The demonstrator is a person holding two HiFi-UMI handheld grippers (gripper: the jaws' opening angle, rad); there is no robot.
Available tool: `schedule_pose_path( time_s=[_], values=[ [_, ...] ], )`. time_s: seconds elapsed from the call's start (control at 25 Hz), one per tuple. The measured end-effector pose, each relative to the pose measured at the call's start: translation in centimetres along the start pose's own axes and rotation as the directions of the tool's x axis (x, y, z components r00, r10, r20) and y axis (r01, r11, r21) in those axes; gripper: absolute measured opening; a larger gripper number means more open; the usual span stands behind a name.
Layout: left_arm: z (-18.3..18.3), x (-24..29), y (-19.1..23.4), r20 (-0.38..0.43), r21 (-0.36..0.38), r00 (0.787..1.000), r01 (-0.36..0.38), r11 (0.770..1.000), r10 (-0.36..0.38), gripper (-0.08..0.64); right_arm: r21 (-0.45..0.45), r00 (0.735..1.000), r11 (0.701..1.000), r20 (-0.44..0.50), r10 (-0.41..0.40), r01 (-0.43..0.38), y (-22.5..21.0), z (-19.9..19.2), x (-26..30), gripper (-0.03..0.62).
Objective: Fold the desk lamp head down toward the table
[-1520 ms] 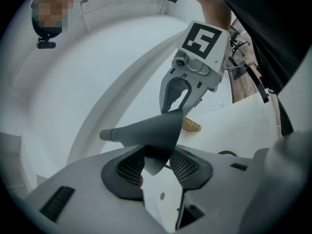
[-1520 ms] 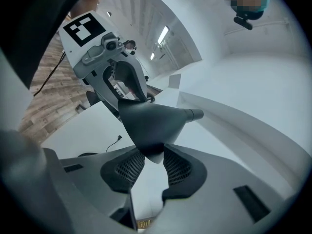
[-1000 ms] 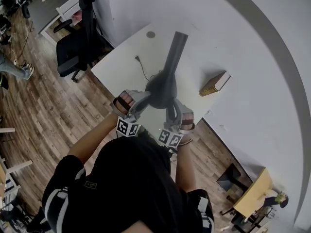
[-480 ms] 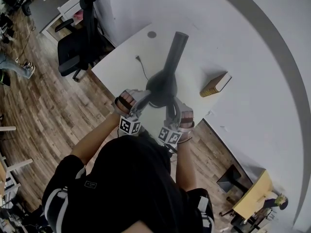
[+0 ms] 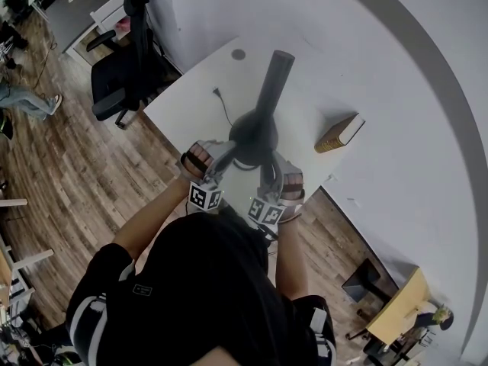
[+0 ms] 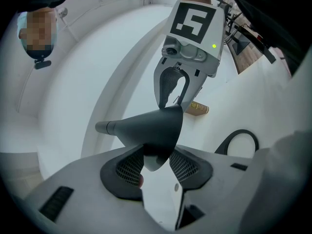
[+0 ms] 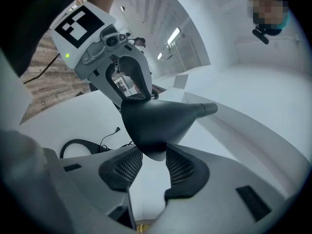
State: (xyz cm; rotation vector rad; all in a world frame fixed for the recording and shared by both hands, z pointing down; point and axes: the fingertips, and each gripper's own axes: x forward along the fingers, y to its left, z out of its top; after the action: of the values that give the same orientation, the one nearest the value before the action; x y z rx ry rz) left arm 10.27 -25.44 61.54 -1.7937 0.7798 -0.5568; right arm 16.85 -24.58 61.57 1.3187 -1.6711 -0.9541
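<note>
The black cone-shaped lamp head (image 5: 252,132) hangs over the white table (image 5: 191,105), and its stem (image 5: 273,82) runs toward the far edge. My left gripper (image 5: 227,153) holds the head's rim from the left; in the left gripper view (image 6: 156,165) both pads touch the cone (image 6: 151,130). My right gripper (image 5: 267,168) holds the opposite side. Its jaws have just been opening, but the cone (image 7: 156,121) still sits between its pads (image 7: 179,167) and touches them. Each gripper view shows the other gripper across the head.
A book (image 5: 338,132) lies on the table to the right of the lamp. A black cable (image 5: 223,105) trails on the left and a black ring (image 6: 239,140) lies under the head. An office chair (image 5: 122,75) stands at the table's left corner.
Both grippers stay where they were on the lamp head. The far end of the stem now looks rounder, seen more end-on.
</note>
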Motion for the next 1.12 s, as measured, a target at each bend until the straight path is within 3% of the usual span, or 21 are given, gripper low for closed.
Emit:
schedule_pose_path(
  time_s=[0.64,0.84,0.96,1.12],
  values=[
    [0.0,0.0,-0.1,0.015,-0.061,1.0,0.0,0.998,0.001,0.195,0.011,1.0,1.0,-0.011,0.014,-0.014,0.1,0.0,0.0,0.17],
    [0.2,-1.1,-0.2,0.027,-0.109,0.999,0.026,0.994,-0.023,0.206,0.032,0.998,0.998,-0.028,0.059,-0.058,0.6,0.1,-0.9,0.215],
    [0.7,-2.9,-0.8,0.078,-0.129,0.996,0.063,0.99,-0.053,0.209,0.089,0.996,0.993,-0.036,0.08,-0.077,0.6,0.1,-2.0,0.215],
    [0.4,-5.8,-1.3,0.129,-0.194,0.986,0.133,0.972,-0.11,0.209,0.292,0.995,0.953,-0.036,0.093,-0.079,-0.9,-0.1,-4.1,0.206]
  ],
)
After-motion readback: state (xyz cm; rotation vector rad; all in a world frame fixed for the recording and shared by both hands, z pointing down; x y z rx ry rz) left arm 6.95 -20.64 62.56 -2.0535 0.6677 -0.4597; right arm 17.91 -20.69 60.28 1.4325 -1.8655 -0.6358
